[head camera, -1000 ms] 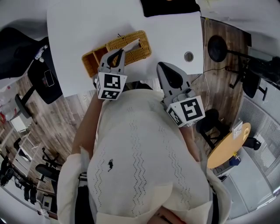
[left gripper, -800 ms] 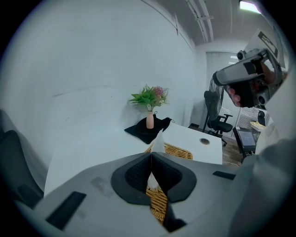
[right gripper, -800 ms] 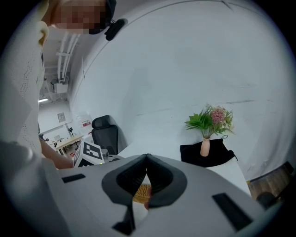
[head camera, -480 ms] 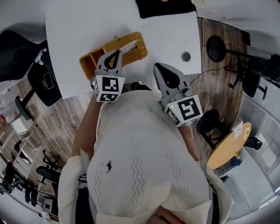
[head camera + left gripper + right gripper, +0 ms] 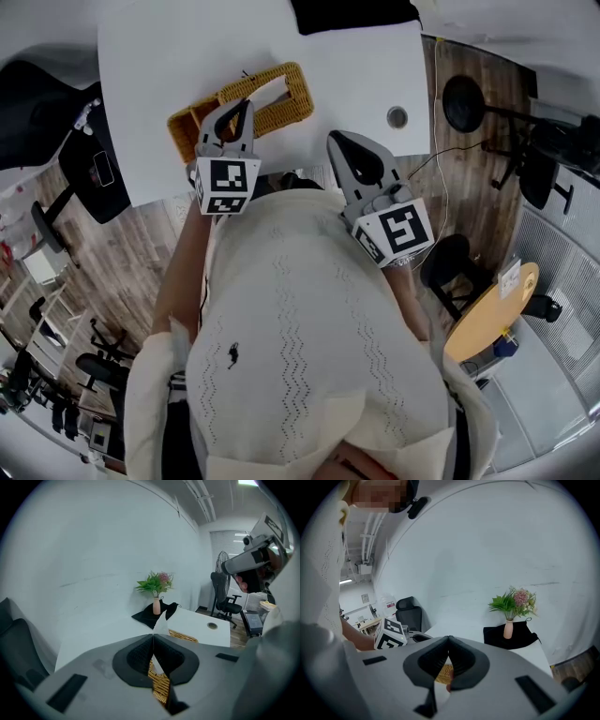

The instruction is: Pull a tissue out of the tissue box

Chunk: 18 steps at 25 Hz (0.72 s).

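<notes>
The tissue box (image 5: 281,98) is a yellow woven wicker case lying near the front edge of the white table (image 5: 169,56). My left gripper (image 5: 247,103) reaches over the box's middle. In the left gripper view its jaws (image 5: 153,637) are pressed together on a white tissue (image 5: 162,622), whose corner sticks up past the tips, with the wicker box (image 5: 160,685) below. My right gripper (image 5: 337,141) hangs to the right of the box at the table edge, shut with nothing in it. Through its jaws (image 5: 449,638) a bit of wicker box (image 5: 445,671) shows.
A black cloth (image 5: 150,614) with a pink vase of flowers (image 5: 156,604) lies at the table's far side. A round cable hole (image 5: 397,117) sits at the table's right. A black office chair (image 5: 89,159) stands left of the table, a fan base (image 5: 463,101) to the right.
My left gripper has shifted slightly to the left and farther out over the box, still shut on the tissue. The right gripper has hardly moved.
</notes>
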Tool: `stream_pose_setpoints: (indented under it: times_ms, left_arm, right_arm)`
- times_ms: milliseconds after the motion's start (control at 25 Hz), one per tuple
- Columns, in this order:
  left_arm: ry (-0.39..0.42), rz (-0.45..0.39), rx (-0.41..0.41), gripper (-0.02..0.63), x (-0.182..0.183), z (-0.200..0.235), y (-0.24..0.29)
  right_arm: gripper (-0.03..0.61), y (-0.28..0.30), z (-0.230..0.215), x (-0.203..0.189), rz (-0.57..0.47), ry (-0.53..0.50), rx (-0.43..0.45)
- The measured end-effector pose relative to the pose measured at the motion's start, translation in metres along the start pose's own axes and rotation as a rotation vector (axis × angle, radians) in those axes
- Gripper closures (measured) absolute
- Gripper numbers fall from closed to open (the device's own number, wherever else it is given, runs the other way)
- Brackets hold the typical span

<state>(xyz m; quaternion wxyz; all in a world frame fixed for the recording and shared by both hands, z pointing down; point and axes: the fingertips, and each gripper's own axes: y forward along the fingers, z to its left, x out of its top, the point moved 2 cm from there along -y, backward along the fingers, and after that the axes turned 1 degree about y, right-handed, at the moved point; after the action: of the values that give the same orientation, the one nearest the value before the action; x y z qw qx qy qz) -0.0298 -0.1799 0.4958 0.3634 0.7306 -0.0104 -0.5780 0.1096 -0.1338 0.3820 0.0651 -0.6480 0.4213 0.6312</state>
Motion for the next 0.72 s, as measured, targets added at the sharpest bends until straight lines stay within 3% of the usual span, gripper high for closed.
stream_pose_setpoints:
  times_ms: [720]
  left_arm:
    - [0.017, -0.039, 0.053, 0.600, 0.013, 0.001, -0.013]
  right_arm:
    - [0.577, -0.014, -0.002, -0.005, -0.009, -0.005, 0.006]
